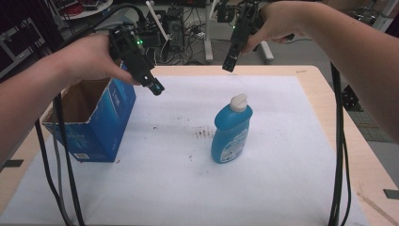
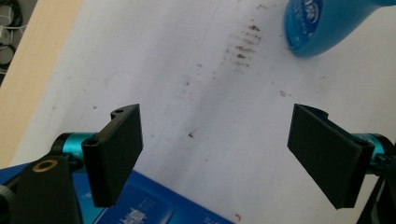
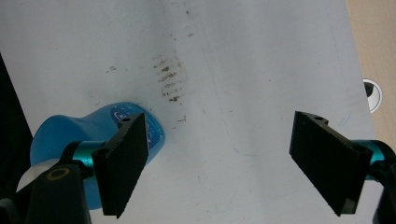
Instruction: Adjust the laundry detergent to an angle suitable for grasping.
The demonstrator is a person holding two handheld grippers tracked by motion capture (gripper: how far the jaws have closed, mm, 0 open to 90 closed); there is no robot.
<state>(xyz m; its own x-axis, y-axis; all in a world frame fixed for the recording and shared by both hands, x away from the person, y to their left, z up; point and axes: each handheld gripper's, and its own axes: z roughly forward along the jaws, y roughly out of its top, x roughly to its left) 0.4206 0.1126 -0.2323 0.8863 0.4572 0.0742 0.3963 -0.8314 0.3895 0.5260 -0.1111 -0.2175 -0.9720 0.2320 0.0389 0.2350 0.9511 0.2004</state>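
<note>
A blue bottle with a white cap stands upright mid-table on a white sheet. To its left sits an open blue cardboard box. My left gripper hangs in the air over the box's near-right corner, jaws open and empty. In the left gripper view the left gripper looks down on the sheet, with the bottle at the top right and the box at the bottom. My right gripper is held high behind the bottle. The right gripper is open and empty above the bottle.
Brown stains mark the sheet left of the bottle. Black cables hang down at the right and others at the left. The wooden table edge shows past the sheet. Equipment and wires clutter the floor behind the table.
</note>
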